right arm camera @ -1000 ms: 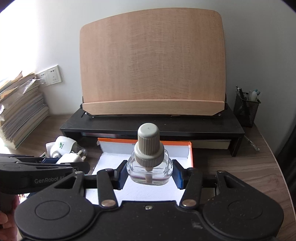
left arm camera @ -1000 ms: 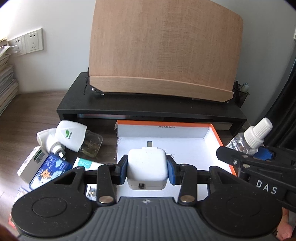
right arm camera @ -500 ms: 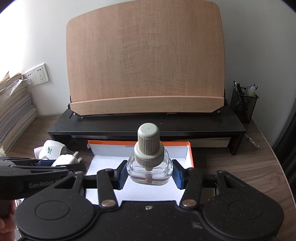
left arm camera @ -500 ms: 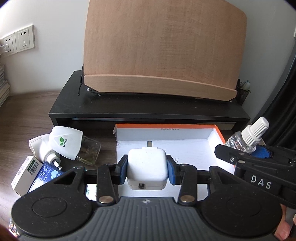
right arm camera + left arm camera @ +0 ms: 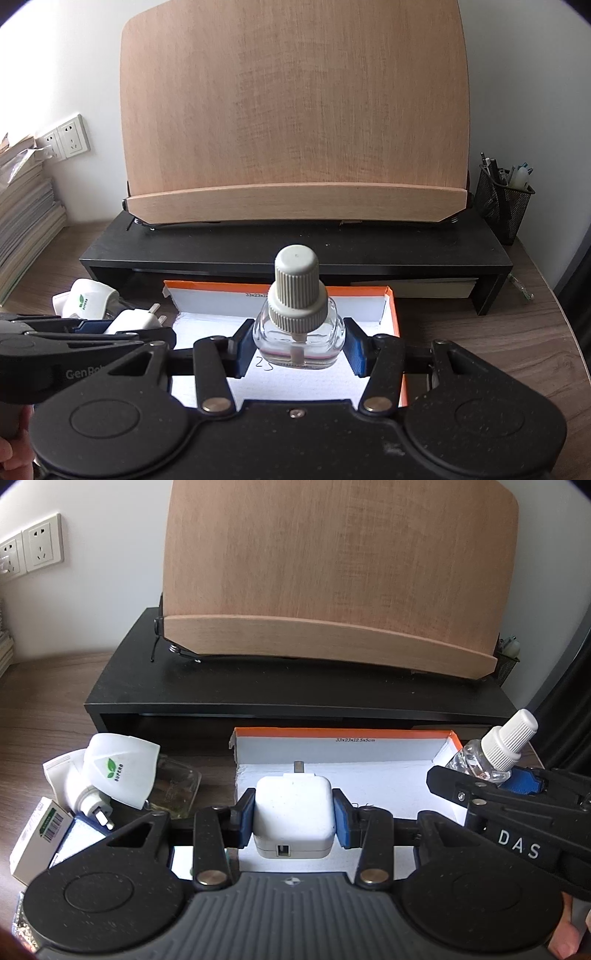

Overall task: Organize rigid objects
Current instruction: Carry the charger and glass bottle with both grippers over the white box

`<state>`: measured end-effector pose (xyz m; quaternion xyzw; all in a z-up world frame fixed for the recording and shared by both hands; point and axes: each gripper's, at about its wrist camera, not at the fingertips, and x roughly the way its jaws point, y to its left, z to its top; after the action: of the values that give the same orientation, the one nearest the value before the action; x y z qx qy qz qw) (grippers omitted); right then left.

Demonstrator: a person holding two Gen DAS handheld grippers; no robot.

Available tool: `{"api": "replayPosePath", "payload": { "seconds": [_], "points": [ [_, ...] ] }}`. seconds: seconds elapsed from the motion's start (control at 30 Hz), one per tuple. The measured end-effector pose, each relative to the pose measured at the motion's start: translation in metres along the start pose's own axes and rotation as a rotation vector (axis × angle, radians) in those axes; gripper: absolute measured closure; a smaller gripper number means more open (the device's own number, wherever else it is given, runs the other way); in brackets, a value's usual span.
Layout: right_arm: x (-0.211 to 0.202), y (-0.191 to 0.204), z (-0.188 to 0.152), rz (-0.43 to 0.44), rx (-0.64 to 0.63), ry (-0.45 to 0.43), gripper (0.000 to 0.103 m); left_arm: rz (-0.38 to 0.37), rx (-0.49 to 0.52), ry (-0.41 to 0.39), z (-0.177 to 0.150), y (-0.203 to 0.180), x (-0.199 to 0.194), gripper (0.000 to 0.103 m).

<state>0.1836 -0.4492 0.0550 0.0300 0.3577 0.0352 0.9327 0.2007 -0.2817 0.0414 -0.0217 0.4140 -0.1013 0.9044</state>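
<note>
Two hand-held tools hover side by side above an open cardboard box (image 5: 369, 775) with a white inside and orange rim, which lies on a dark wooden tabletop (image 5: 480, 343).

The left tool (image 5: 294, 818) is closed on a white USB charger (image 5: 293, 812). Its blue pads press the charger's two sides, with the plug prongs pointing forward and the USB port facing the camera. The charger hangs over the near left part of the box.

The right tool (image 5: 298, 345) is closed on a small clear glass bottle (image 5: 298, 332) with a ribbed grey screw cap. The bottle is upright, held by its body, over the middle of the box. Whether either item touches the box floor cannot be told.

The visible box floor is bare apart from handwriting, so sorting appears to be at an early stage: both carried items seem ready to be set down.

Left of the box, loose items remain on the tabletop: a white plug-in vaporizer (image 5: 122, 771) with a green leaf logo, lying on its side with a glass bottle attached, another white plug piece (image 5: 74, 786) beside it, and small printed cartons (image 5: 40, 834) near the edge.

Behind the box stand a black riser shelf (image 5: 295, 251) carrying a wooden bookstand (image 5: 295, 110), and a mesh pen cup (image 5: 504, 199) to the right.
</note>
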Motion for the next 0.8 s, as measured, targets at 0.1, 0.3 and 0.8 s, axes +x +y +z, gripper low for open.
{"api": "replayPosePath", "payload": {
  "seconds": [0.1, 0.3, 0.8],
  "points": [
    [0.003, -0.001, 0.000, -0.002, 0.000, 0.004, 0.043, -0.002, 0.005, 0.007, 0.000, -0.002, 0.004, 0.061],
    [0.007, -0.003, 0.000, -0.003, 0.002, 0.007, 0.043, 0.000, 0.003, 0.013, -0.001, -0.004, 0.009, 0.061],
    [0.012, -0.004, -0.001, -0.013, 0.009, 0.014, 0.043, 0.002, 0.005, 0.013, -0.001, -0.008, 0.011, 0.061]
  ]
}}
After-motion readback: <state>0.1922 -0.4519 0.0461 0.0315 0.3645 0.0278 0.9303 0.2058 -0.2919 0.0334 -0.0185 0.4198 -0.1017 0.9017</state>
